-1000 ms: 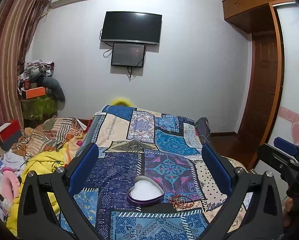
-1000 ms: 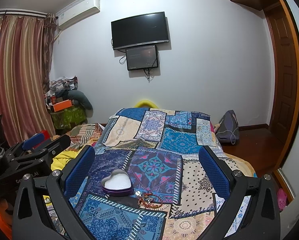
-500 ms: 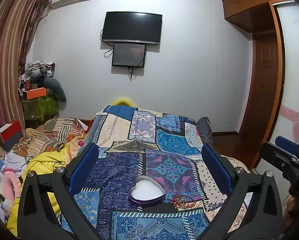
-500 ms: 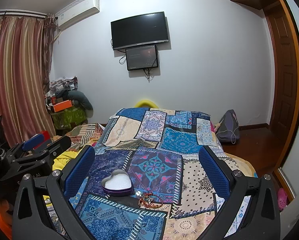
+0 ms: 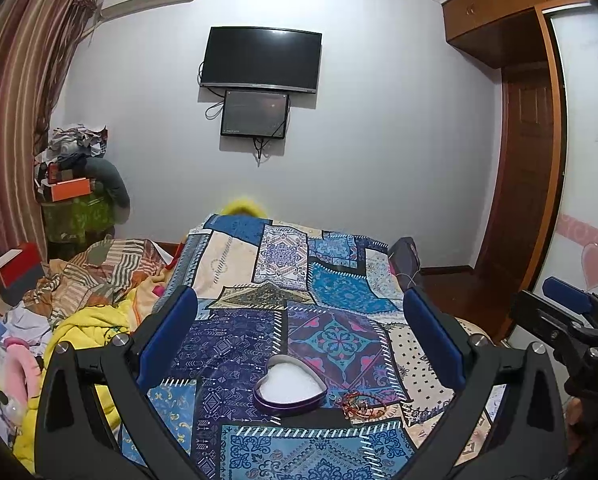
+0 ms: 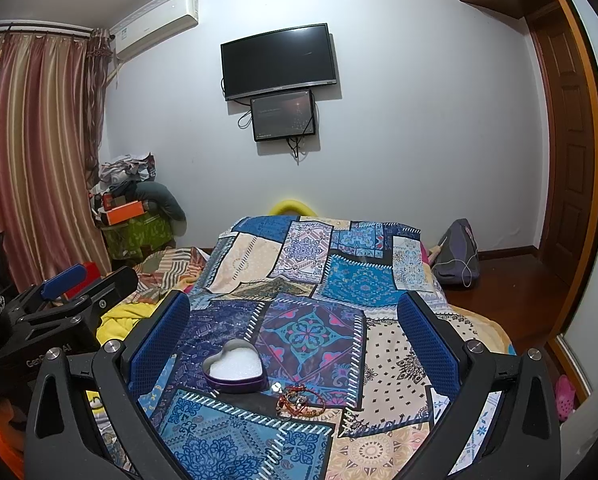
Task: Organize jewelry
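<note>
A purple heart-shaped jewelry box [image 5: 289, 387] with a white foam lining lies open on the patchwork bedspread [image 5: 331, 284]. A tangle of red and gold bracelets [image 5: 361, 403] lies just right of it. The box [image 6: 235, 369] and bracelets [image 6: 299, 399] also show in the right wrist view. My left gripper [image 5: 297, 322] is open and empty, held above and short of the box. My right gripper [image 6: 293, 320] is open and empty, likewise above the bed. Each gripper shows at the edge of the other's view.
Crumpled yellow and striped blankets [image 5: 87, 300] lie at the bed's left. A grey bag [image 6: 457, 256] sits on the floor at the right by the wooden door [image 6: 571, 128]. A TV [image 5: 261, 60] hangs on the far wall.
Both grippers stay open. The left wrist view has drifted slightly, so the box sits a little further right in it. The right wrist view is nearly unchanged.
</note>
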`<action>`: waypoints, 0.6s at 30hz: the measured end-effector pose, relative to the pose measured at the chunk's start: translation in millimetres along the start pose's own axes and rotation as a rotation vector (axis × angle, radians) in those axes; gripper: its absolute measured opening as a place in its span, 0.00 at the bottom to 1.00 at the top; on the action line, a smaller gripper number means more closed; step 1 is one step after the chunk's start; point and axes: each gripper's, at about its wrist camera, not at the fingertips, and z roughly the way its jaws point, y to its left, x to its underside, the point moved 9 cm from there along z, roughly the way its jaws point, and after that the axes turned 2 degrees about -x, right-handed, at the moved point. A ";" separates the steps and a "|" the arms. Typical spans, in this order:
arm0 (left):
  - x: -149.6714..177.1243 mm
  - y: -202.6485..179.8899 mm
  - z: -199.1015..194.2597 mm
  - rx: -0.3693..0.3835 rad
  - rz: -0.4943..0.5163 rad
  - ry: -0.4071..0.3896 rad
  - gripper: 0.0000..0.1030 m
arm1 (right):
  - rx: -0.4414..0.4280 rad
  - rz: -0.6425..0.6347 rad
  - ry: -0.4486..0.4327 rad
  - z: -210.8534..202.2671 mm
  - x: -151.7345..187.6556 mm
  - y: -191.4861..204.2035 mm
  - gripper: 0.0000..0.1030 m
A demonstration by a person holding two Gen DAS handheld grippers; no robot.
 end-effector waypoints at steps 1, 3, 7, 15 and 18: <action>0.5 -0.1 0.6 0.000 0.000 0.000 1.00 | 0.001 0.000 0.000 -0.2 -0.1 0.0 1.00; -0.1 -0.5 1.0 0.004 0.000 0.001 1.00 | 0.000 0.001 0.000 0.0 -0.2 -0.3 1.00; -1.1 -0.8 0.2 0.008 0.001 -0.001 1.00 | 0.001 0.001 0.001 0.0 0.4 -0.2 1.00; 1.7 -5.0 5.7 0.014 0.019 0.012 1.00 | 0.009 0.005 0.018 6.9 3.2 -8.2 1.00; 8.3 -8.1 15.0 0.013 0.039 0.045 1.00 | 0.030 -0.001 0.051 14.3 9.3 -13.5 1.00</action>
